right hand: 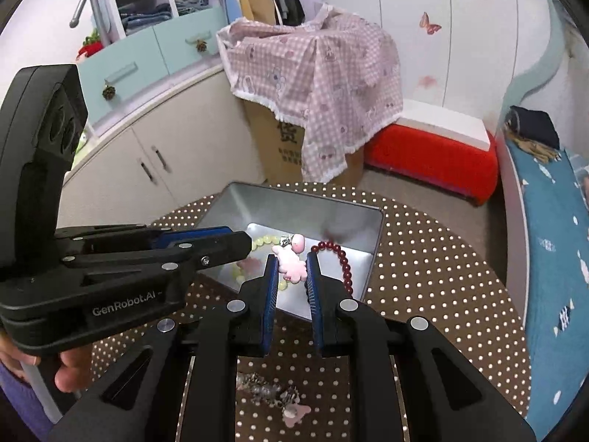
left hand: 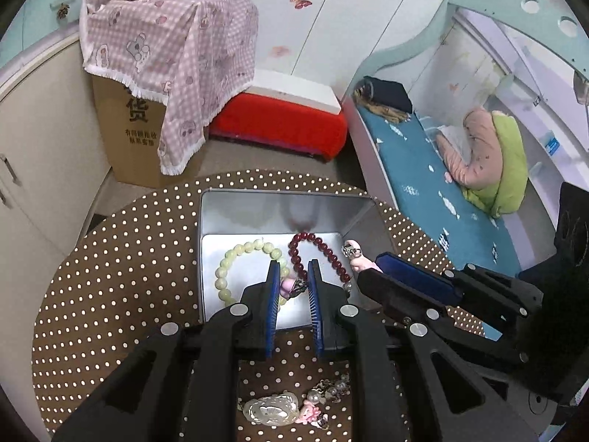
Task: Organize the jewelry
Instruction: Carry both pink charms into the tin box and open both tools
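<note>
While each claw point(left hand: 292, 270) point(right hand: 291, 263) pinches a pink charm, the tin point(left hand: 279, 202) holds green and red bracelets point(left hand: 246, 269) point(left hand: 320, 254).

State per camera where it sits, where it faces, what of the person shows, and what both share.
Left wrist: on the left gripper, facing down along its jaws into the metal tin; the right gripper enters at right.
Right wrist: on the right gripper, facing down at a pink charm between its jaws; the left gripper and a hand show left.
Shared: tin, red bracelet.
</note>
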A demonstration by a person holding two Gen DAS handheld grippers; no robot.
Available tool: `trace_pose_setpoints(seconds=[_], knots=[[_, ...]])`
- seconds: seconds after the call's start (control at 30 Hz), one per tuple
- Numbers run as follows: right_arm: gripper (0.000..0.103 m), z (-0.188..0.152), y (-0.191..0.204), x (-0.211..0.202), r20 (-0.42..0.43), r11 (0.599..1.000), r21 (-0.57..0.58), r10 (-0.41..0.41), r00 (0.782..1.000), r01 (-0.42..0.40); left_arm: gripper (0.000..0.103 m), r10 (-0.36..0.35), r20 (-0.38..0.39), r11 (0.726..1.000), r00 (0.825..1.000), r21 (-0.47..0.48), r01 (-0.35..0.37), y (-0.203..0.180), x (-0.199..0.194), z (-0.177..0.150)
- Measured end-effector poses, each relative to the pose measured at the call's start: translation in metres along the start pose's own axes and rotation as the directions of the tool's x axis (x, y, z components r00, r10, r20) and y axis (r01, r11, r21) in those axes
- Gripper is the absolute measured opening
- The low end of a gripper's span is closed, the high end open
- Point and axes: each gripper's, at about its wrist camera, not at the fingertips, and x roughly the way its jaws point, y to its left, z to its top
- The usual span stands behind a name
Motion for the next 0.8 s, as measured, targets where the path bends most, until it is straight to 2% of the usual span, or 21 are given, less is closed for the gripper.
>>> trace_pose_setpoints(seconds=[0.5,0.53,0.63,0.7,0.77,0.8], knots=[[0.017,-0.006,-0.009,0.015,-0.031,0.999,0.040,0.013,0.999,-0.011,0.015,0.028,0.004,1.000,1.000,0.000,-0.028,0.000,-0.002,-0.008],[0.017,-0.006,-0.009,0.015,-0.037,0.999,0.044,0.013,0.999,-0.011,0.016,0.029,0.003,1.000,1.000,-0.002,-0.029,0.000,-0.004,-0.008],[0.018,-0.006,-0.010,0.012,-0.022,0.999,0.052,0.008,1.000,-0.007,0.029,0.040,0.019,0.999,0.999,-0.004,-0.040,-0.001,-0.011,-0.011],[0.018,-0.006,-0.011,0.008,-0.011,0.998,0.061,0.011,1.000,-0.010,0.032,0.042,0.028,0.999,0.999,-0.003,-0.042,-0.002,-0.016,-0.013],[0.019,-0.007,-0.010,0.002,-0.004,0.998,0.067,0.008,1.000,-0.008,0.041,0.048,0.044,0.999,0.998,-0.006,-0.048,-0.003,-0.023,-0.015],[0.022,-0.008,-0.010,-0.001,0.003,0.998,0.069,0.006,1.000,-0.007,0.043,0.051,0.056,0.999,0.997,-0.008,-0.051,-0.003,-0.028,-0.016]])
